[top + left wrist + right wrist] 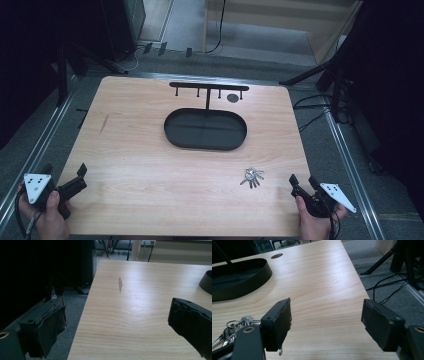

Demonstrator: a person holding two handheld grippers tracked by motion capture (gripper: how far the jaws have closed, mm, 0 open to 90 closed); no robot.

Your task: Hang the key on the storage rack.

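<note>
A bunch of keys point(252, 176) lies flat on the wooden worktop point(140, 160), toward its near right part, with the blades fanned out from a ring; in the right gripper view the same bunch point(233, 330) sits just beside the left-hand jaw, apart from it. Farther back, near the middle of the worktop, stands a black oval tray point(172, 137) with a low wall, and nothing can be seen lying inside it; its dark floor looks bare in the high view, and the right gripper view shows part of its rim point(262, 271) and an equally bare inside. From the far side of the tray a thin black post rises to a horizontal hook bar point(209, 87) with several small pegs hanging down, none of them carrying anything. A small dark round hole point(232, 98) is set in the worktop just beyond the tray, near the right end of the bar. The right gripper point(304, 182) is held in a hand point(315, 222) at the near right corner, its jaws spread wide with nothing between them, the keys lying a little ahead and to its left. The left gripper point(64, 172) is held in the other hand point(47, 220) at the near left corner, likewise wide open and empty, straddling the worktop's left edge, well apart from the keys and the tray.
</note>
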